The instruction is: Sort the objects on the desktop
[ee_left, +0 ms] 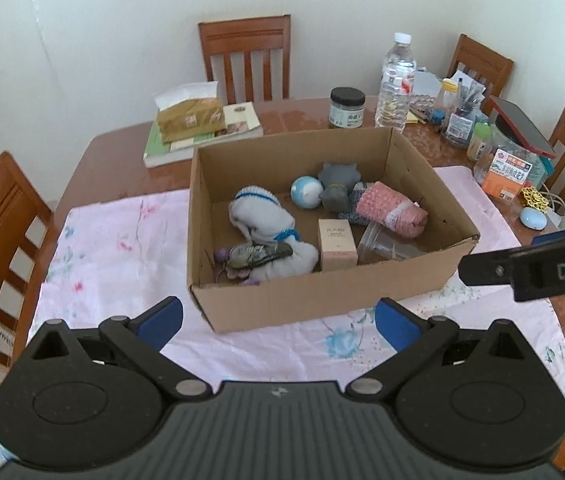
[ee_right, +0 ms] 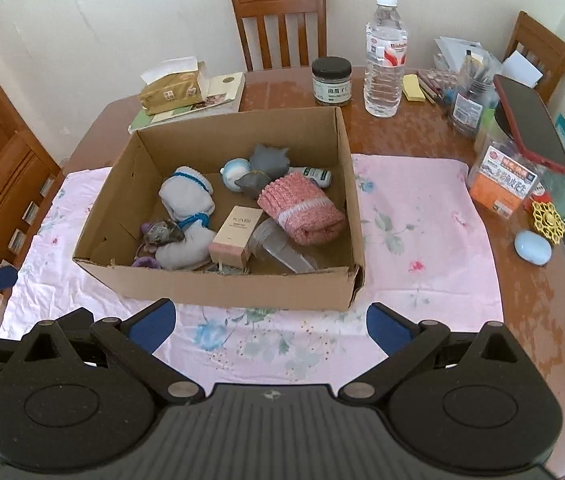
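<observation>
An open cardboard box stands on a pink floral cloth. Inside lie a white knit sock, a pink knit sock, a grey toy, a blue-white ball, a small pink carton, a clear plastic cup and a small shoe charm. My left gripper and right gripper are both open and empty, held before the box's near wall.
On the wooden table behind the box: a tissue pack on books, a dark-lidded jar, a water bottle, a pen cup, a red phone, an orange packet. Chairs surround the table.
</observation>
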A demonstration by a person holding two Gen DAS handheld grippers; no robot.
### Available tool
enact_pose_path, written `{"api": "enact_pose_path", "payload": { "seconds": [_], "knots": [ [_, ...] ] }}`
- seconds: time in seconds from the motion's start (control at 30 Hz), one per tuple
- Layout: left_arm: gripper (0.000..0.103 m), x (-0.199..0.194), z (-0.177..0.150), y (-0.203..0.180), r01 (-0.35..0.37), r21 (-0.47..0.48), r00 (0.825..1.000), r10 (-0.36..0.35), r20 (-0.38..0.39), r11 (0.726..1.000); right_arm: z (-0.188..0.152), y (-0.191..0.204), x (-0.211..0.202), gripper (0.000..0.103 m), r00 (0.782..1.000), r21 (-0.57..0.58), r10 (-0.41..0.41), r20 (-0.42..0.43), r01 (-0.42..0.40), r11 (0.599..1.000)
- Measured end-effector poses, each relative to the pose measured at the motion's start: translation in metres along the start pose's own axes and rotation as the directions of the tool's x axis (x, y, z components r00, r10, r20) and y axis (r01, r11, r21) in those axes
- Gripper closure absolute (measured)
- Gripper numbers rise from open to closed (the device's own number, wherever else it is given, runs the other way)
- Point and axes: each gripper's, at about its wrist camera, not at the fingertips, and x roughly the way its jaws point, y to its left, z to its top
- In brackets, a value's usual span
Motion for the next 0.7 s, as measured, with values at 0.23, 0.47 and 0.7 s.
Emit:
{"api": "enact_pose_path", "payload": {
  "seconds": [0.23,0.47,0.7],
  "knots": [
    [0.001,-0.001,-0.002,-0.001,-0.015,0.005,1.0,0.015,-0.028,1.0,-0.008,0.01,-0.004,0.0,1.0,-0.008,0.018,-0.022,-0.018,1.0],
    [0.001,-0.001,-0.002,0.002,-0.013,-0.008,0.999,0.013,-0.038,1.0,-0.011,0.015,-0.005,0.0,0.999,-0.018,0.02,-0.046,-0.021,1.0],
    [0.001,0.0,-0.001,0.007,-0.012,-0.022,0.999,0.011,-0.047,1.0,-0.011,0.02,-0.005,0.0,0.999,-0.045,-0.004,-0.048,0.002,0.999]
  ]
}}
